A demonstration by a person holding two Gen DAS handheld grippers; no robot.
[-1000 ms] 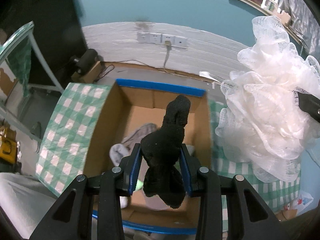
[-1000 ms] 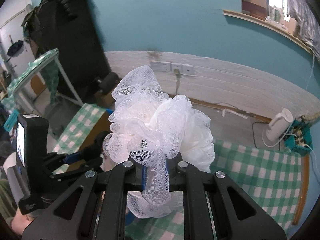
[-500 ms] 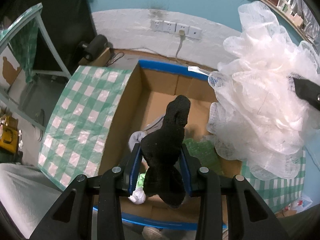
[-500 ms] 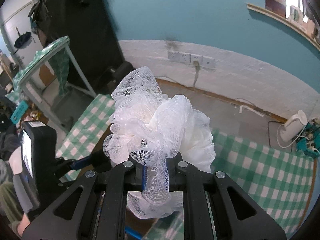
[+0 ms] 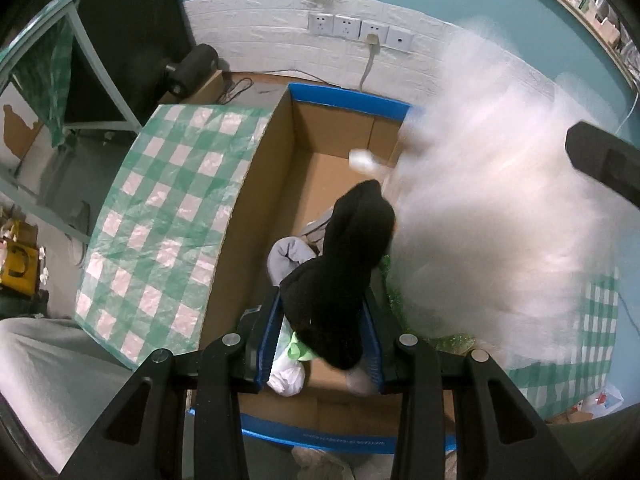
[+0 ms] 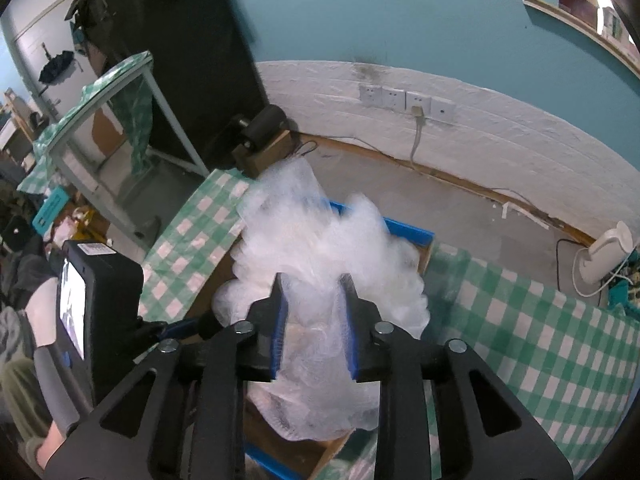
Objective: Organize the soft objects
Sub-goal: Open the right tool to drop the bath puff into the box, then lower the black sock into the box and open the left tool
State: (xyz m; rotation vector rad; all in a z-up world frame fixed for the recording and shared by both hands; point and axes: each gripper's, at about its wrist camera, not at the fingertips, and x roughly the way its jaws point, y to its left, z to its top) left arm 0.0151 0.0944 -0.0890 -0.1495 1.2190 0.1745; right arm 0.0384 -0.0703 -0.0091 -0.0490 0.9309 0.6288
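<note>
Over the open cardboard box [image 5: 348, 100] with blue-taped rims, my left gripper [image 5: 322, 312] is shut on a black sock [image 5: 344, 248] that stands up between its blue pads. To the right, a white mesh bath pouf [image 5: 488, 208] is a blur beside the box. In the right wrist view my right gripper [image 6: 313, 292] has its jaws opening. The pouf [image 6: 320, 240] is still between them but blurred and loose, hanging over the box [image 6: 408, 232]. The body of the left gripper [image 6: 96, 300] shows at the left.
In the box lie a grey sock [image 5: 288, 256], a glittery green piece [image 5: 394, 304] and a white bundle [image 5: 286, 376]. A green checked cloth [image 5: 168, 216] covers the table around the box. Wall sockets [image 5: 360, 32] and a white appliance [image 6: 604, 252] are beyond.
The right gripper's jaws have parted and the pouf, sharp before, is now blurred and lower over the box. Both grippers have come closer over the box; the sock stays clamped.
</note>
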